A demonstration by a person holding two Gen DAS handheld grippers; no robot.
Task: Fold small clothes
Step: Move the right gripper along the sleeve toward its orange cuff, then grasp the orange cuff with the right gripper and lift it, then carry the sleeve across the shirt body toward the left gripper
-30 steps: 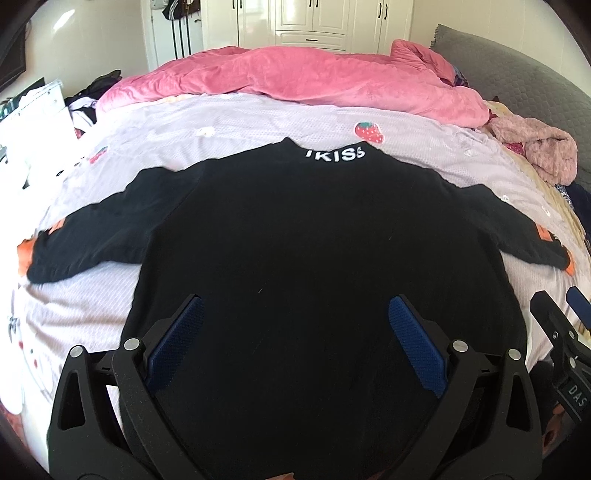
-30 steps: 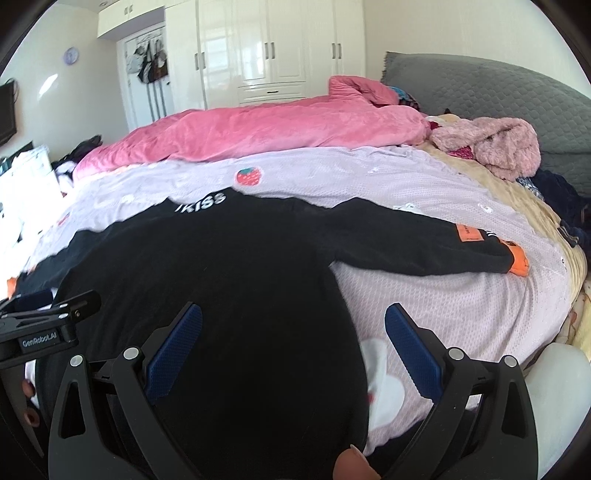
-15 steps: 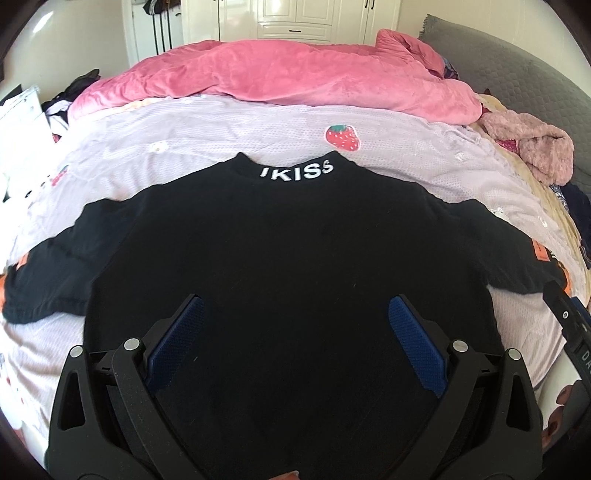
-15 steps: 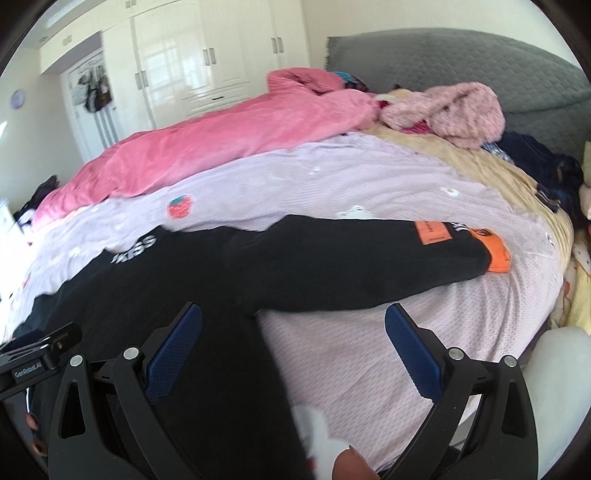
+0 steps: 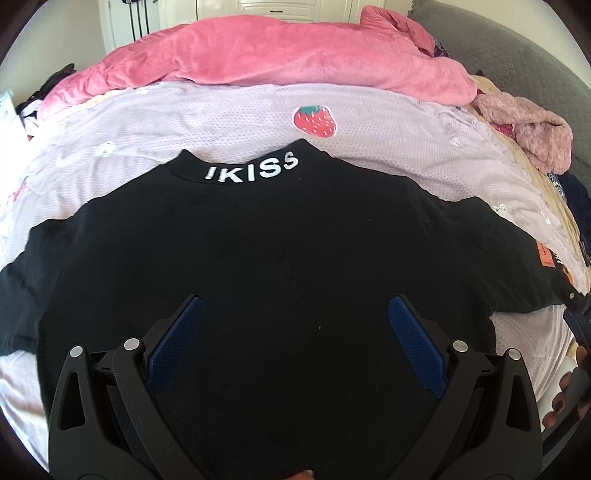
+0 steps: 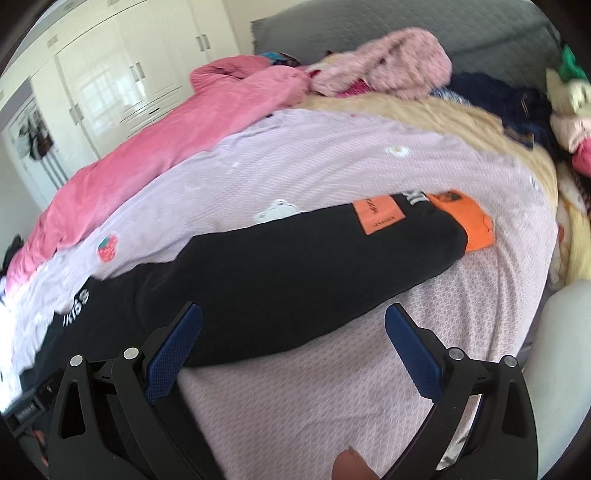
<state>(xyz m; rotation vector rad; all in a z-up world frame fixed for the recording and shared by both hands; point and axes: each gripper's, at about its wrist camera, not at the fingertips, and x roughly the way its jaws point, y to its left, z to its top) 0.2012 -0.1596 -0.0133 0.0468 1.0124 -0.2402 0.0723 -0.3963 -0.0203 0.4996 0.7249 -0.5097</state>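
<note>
A small black long-sleeved top (image 5: 280,266) lies flat, back up, on the lilac bedspread (image 5: 388,147), with white "IKISS" lettering at the collar (image 5: 251,171). My left gripper (image 5: 293,314) is open and empty above the middle of its body. My right gripper (image 6: 291,325) is open and empty above the lower edge of the right sleeve (image 6: 314,266), which stretches out to an orange cuff (image 6: 469,218) and an orange patch (image 6: 376,214). The left sleeve runs off the left edge of the left wrist view.
A pink duvet (image 5: 258,55) is bunched along the far side of the bed. Fluffy pink clothing (image 6: 399,62) and dark clothes (image 6: 517,107) lie by the grey headboard (image 6: 424,26). White wardrobes (image 6: 122,74) stand behind. The bed's edge is at the right.
My left gripper has moved forward over the top's body toward the collar. My right gripper has swung right, from the body to over the right sleeve. Both stay open.
</note>
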